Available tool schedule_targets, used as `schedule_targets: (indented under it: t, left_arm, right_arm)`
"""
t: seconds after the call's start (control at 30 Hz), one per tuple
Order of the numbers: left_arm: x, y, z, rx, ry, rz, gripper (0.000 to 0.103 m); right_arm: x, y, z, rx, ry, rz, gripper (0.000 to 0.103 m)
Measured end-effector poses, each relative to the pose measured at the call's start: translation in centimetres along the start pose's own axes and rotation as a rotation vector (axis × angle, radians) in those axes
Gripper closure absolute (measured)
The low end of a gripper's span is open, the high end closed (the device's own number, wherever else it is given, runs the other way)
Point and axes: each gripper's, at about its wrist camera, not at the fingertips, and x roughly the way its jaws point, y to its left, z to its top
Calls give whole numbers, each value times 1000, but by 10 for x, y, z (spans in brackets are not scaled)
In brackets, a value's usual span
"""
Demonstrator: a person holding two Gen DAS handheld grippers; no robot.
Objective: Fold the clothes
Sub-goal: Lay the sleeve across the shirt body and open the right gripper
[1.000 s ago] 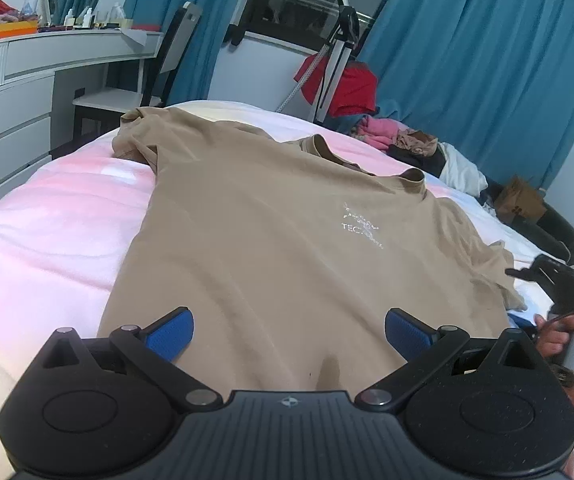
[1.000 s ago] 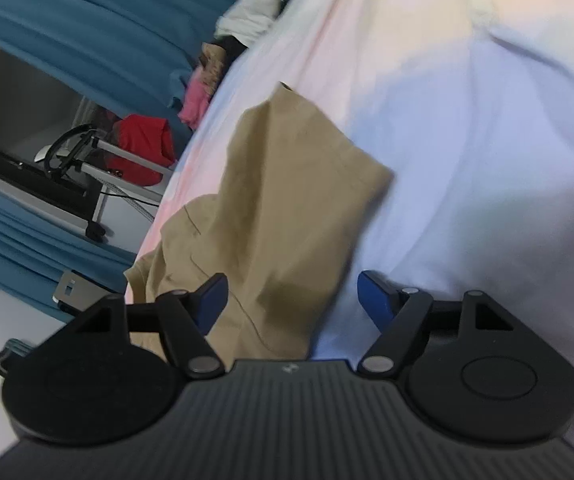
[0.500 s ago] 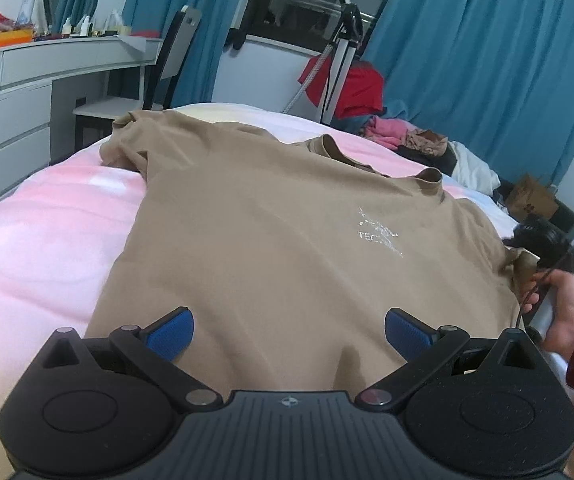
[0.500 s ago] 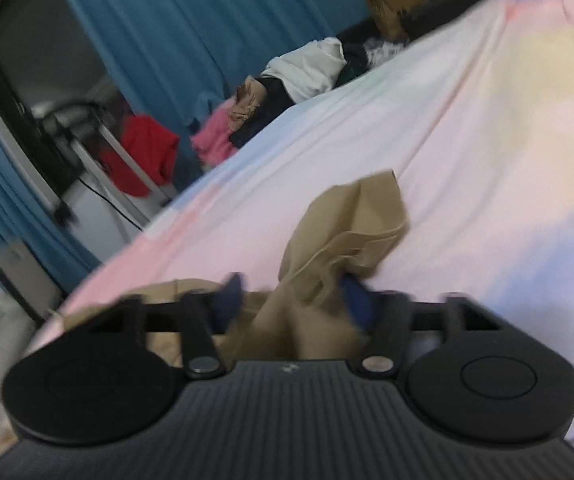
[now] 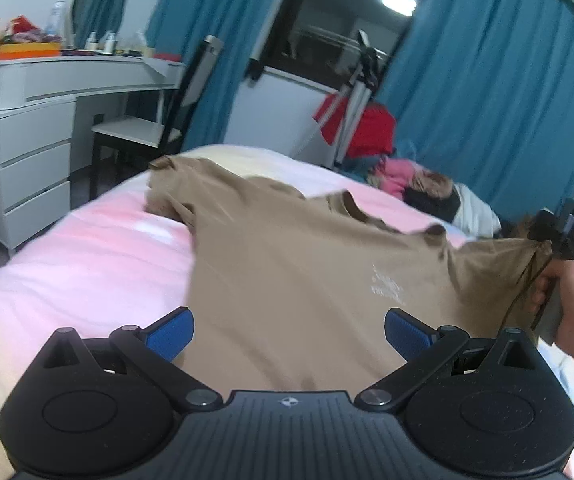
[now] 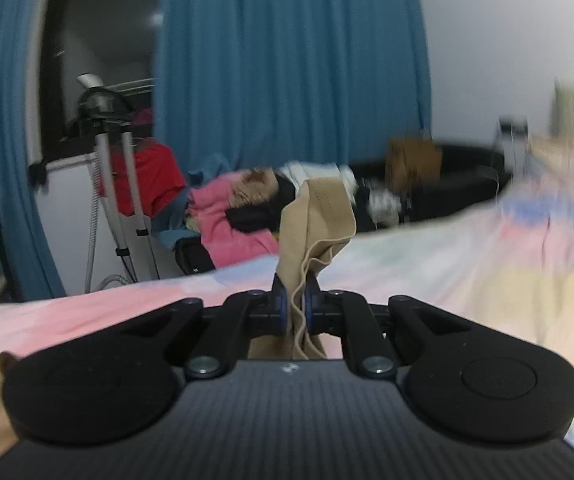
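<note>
A t-shirt (image 5: pixel 287 256) lies spread on the bed (image 5: pixel 87 256), straight ahead of the left gripper (image 5: pixel 289 330). At the shirt's right edge, the right gripper (image 6: pixel 295 306) has its jaws pinched on a sleeve (image 6: pixel 319 216), lifted off the bed. A dresser (image 5: pixel 27 140) and chair (image 5: pixel 155 128) stand left of the bed; a clothes pile (image 5: pixel 419 184) and tripod (image 5: pixel 355 108) lie behind it.

A bed (image 5: pixel 87 256) with a pink and pale sheet fills the foreground. Left of it stands a white dresser (image 5: pixel 27 152) with bottles and an orange tray (image 5: pixel 19 53) on top, and a chair (image 5: pixel 159 120) is just beside it. Blue curtains (image 5: pixel 487 100) flank a dark window (image 5: pixel 327 28). A tripod (image 6: pixel 121 184) stands before a red cloth (image 6: pixel 155 176), near a clothes pile (image 6: pixel 239 216) and a brown box (image 6: pixel 413 160).
</note>
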Motion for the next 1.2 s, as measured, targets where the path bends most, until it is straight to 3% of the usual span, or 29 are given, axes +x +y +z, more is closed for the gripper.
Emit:
schedule_targets:
  t: [0.1,0.23,0.4,0.43,0.47,0.53,0.57,0.7,0.83,1.0,1.2]
  left_arm:
    - [-6,15,5,-12,-14,25,0]
    - [-2,30,4,-22,12,53,0]
    - [10,41,0,-38,30,67,0]
    - [14,43,0,-41,36,70,1]
    - [17,44,-1,-47,42,66,1]
    - [23,44,-2,-55,50,60,1]
    - [25,44,-3,-56,51,58,1]
    - [29,34,-5,-19,55,42,1]
    - [21,21,-7,27,33,41,1]
    - [-2,4,-11,61,9,14,1]
    - [-38,-21,-23,139,2,-48,1]
  right_arm:
    - [-20,52,-5,-113,-12,24,91]
    - [-28,113,-38,-260,13,68,90]
    - [-16,146,-77,-255,154,168,85]
    - [-12,146,-81,-232,191,205,74]
    - [-9,147,-84,-210,227,244,52]
    - [-16,149,-85,-189,248,314,31]
    - [-22,148,-84,-184,244,341,30]
    - [-53,131,-66,-155,236,411,30]
    - [-103,90,-42,-59,231,474,30]
    - [-194,31,-31,-1,222,539,29]
    - [-292,-44,-40,22,175,534,29]
